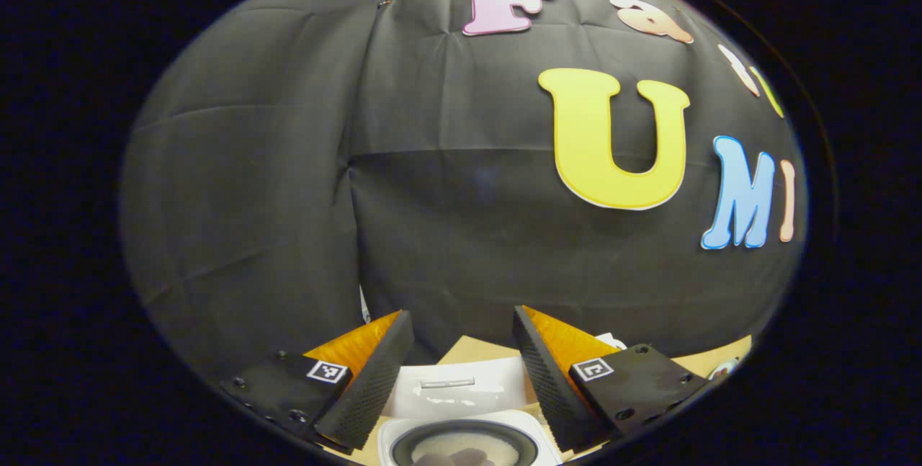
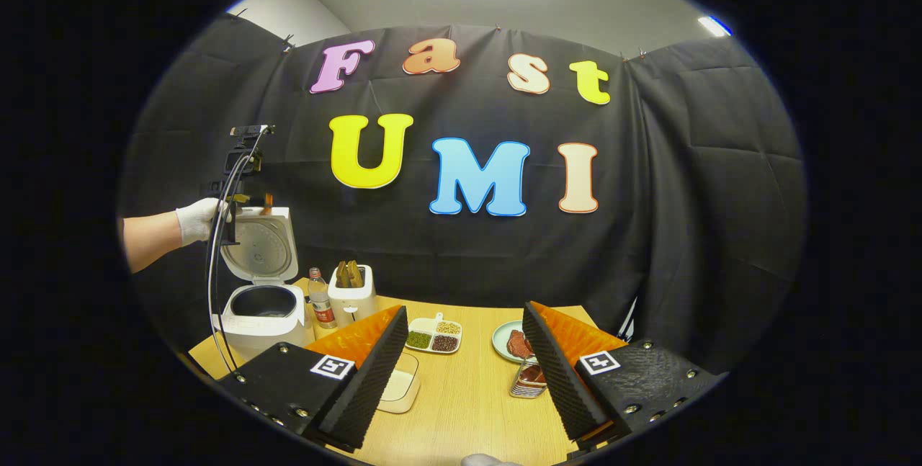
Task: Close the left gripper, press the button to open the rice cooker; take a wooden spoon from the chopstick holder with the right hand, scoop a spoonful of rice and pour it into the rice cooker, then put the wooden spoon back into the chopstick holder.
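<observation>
I am holding both grippers above the light wooden table (image 2: 461, 387). The white rice cooker (image 2: 259, 307) is standing at the table's far left corner, its lid (image 2: 261, 244) swung up and standing upright, its dark inner pot (image 1: 461, 444) facing up. My left gripper (image 1: 457, 372) is hovering right over that pot, jaws apart, holding nothing. My right gripper (image 2: 464, 372) is pointing across the table, jaws apart and empty. A clear container of white rice (image 2: 400, 387) is lying just beside its left finger.
</observation>
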